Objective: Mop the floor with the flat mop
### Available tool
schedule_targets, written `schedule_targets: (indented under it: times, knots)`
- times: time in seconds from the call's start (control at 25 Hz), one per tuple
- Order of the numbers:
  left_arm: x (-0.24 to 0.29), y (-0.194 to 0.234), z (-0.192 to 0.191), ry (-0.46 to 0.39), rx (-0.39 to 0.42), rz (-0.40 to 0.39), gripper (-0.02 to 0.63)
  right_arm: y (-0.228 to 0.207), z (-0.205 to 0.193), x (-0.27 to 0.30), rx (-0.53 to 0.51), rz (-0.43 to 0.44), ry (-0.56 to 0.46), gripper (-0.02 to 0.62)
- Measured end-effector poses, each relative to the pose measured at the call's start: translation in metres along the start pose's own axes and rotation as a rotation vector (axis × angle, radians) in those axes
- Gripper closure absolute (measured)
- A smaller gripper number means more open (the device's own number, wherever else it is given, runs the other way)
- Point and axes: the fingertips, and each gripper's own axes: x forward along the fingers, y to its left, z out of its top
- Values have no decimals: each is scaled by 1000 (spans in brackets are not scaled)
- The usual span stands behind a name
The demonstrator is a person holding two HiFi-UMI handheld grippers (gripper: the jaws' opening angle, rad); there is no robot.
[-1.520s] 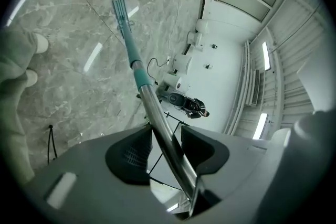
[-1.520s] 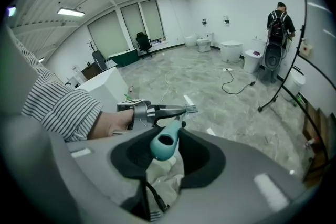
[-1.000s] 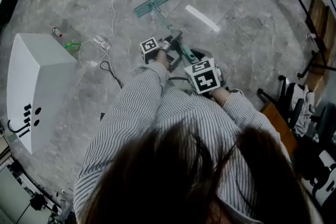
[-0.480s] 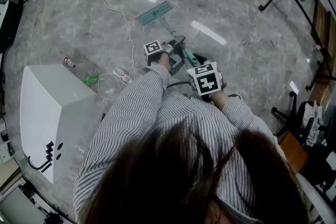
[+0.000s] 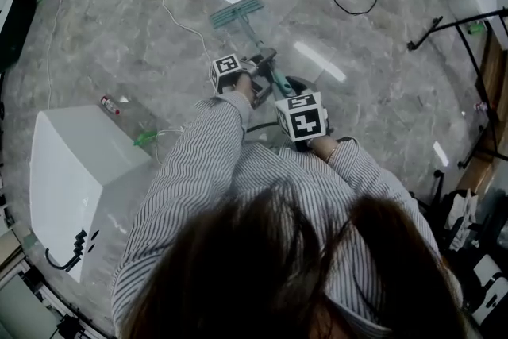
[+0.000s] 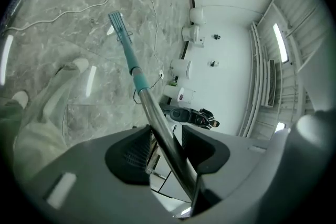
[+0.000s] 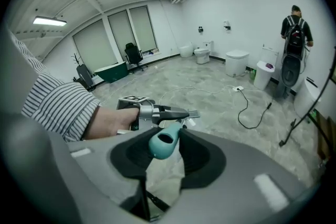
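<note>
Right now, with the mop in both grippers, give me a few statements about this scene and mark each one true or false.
1. The left gripper is shut on the mop's metal shaft. True.
2. The right gripper is open and holds nothing. False: it is shut on the teal handle end of the mop.
3. The mop head rests on the floor ahead of the person. True.
4. The mop head lies on top of the white box. False: the box stands off to the person's left, well apart from the mop head.
</note>
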Motion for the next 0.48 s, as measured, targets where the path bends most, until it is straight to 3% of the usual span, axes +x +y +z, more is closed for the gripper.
schedule_targets:
  times: [0.2, 0.48]
  knots:
    - [40, -43, 101, -72, -17, -6, 436, -22, 86, 73, -6, 65, 10, 463]
    - [86, -96, 230, -67, 0, 24, 436, -41, 198, 166, -93, 97, 66, 463]
